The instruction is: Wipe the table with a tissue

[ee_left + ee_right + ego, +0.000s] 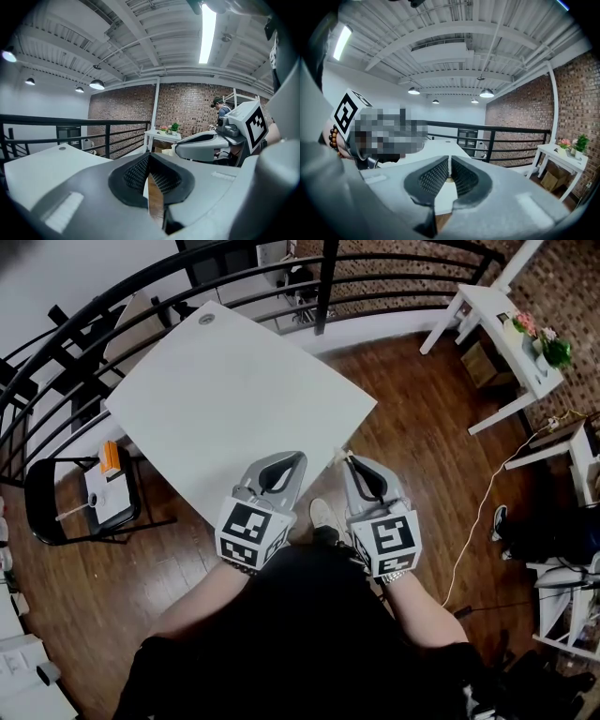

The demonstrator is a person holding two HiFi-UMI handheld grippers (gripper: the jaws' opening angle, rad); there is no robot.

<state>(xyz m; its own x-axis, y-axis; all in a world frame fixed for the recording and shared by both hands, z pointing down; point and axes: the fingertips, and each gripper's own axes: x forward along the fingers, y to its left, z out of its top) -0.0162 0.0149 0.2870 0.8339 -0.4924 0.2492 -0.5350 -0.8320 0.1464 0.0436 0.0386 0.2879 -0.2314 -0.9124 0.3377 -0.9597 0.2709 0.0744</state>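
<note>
Left gripper [292,459] and right gripper [350,461] are held side by side just off the near corner of the bare white table [234,399], jaws closed tip to tip on nothing, likely a standby pose, as no tissue is seen in any view.

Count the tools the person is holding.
2. The left tool is at the near edge of the white table; the right tool beside it, by the corner.

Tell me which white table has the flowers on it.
The narrow side table by the brick wall; the big table before you carries none.
</note>
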